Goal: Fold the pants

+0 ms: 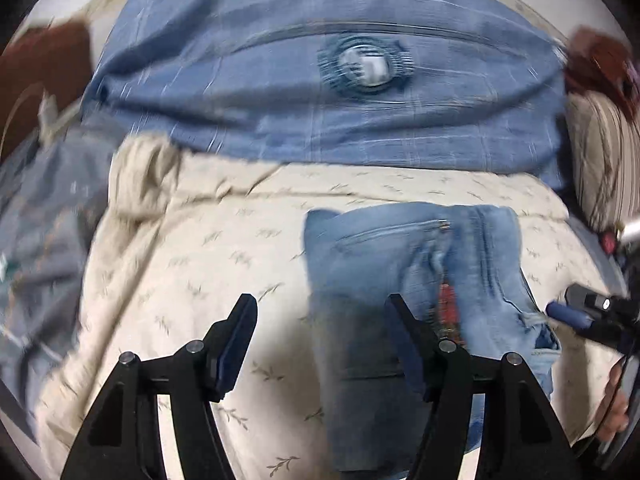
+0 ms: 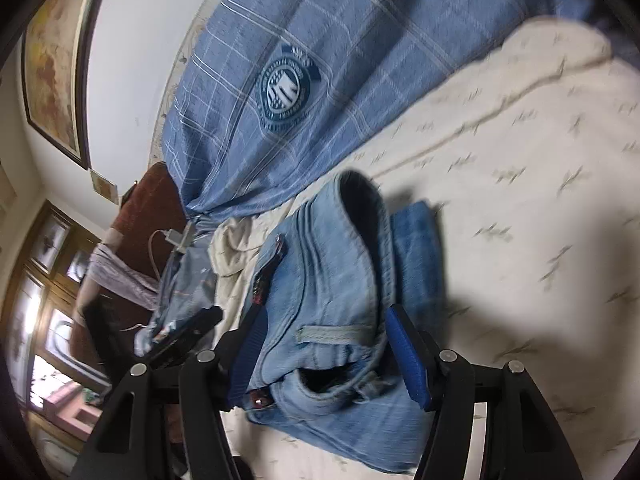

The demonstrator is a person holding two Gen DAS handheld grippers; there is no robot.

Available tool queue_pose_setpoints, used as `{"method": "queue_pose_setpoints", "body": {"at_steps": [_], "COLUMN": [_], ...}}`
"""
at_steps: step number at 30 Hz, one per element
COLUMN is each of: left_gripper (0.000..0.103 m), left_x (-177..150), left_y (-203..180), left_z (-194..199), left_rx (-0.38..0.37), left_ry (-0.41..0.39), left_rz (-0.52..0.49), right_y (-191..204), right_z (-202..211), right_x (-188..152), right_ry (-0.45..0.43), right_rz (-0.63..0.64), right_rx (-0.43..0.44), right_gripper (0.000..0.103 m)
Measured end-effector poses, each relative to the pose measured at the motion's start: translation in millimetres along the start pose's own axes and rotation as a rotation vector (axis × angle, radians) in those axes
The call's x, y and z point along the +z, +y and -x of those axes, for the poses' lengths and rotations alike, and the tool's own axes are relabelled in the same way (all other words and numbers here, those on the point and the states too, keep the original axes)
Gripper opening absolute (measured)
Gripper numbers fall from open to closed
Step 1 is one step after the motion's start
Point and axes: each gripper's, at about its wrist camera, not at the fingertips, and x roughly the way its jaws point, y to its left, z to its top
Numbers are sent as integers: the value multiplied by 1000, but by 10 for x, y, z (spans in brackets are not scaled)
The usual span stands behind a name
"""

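Left gripper point(image 1: 322, 334) hangs above the bedspread point(image 1: 208, 256) with its jaws standing apart and nothing between them; one finger is over bare cream cloth, the other over the near edge of the folded jeans point(image 1: 416, 272); right gripper point(image 2: 324, 344) has its blue pads point(image 2: 408, 354) either side of the waistband end of the jeans point(image 2: 332, 300), denim lying between the jaws, though whether the pads actually press on it I cannot tell.

Jeans lie in a compact bundle on the cream bedspread, just in front of a blue checked pillow point(image 2: 320, 52) with a round crest; a belt loop and a pocket mouth face up, and one layer stands proud as an open curl at the far end, so the fold looks nearly made but not flat.

To finish well, I judge the right gripper should take the waistband through all layers, not the top one alone; the left should come in low at the opposite edge and press the raised curl down; both should move together so the layers do not slide and the edges line up.
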Motion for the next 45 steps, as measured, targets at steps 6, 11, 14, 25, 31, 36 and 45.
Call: {"method": "queue_pose_setpoints", "body": {"at_steps": [6,11,14,25,31,36,45], "left_gripper": [67,67,67,67,66,66,68], "left_x": [-168,-262,-277,-298,-289,-287,-282], "left_y": [90,94,163,255,216,97,-151], "left_z": [-170,-286,-396,-389,-367,-254,-218], "left_rx": [-186,-301,-346,-379,-395,-427,-377], "left_ry": [23,44,88,97,85,63,44], "left_rz": [94,105,166,177,124,29,-112], "right_y": [-74,-128,-172,308,389,438,26], "right_z": [-165,-88,-197,-247,-153,42,-155], "right_x": [-4,67,41,-193,-263,-334,-361], "right_ry": [16,-28,26,24,-13,-30,110], "right_rz": [-50,-58,-80,148,194,215,113], "right_rx": [-63,-90,-55,-41,-84,-98,-195], "right_gripper": [66,65,65,34,32,32,32]}}
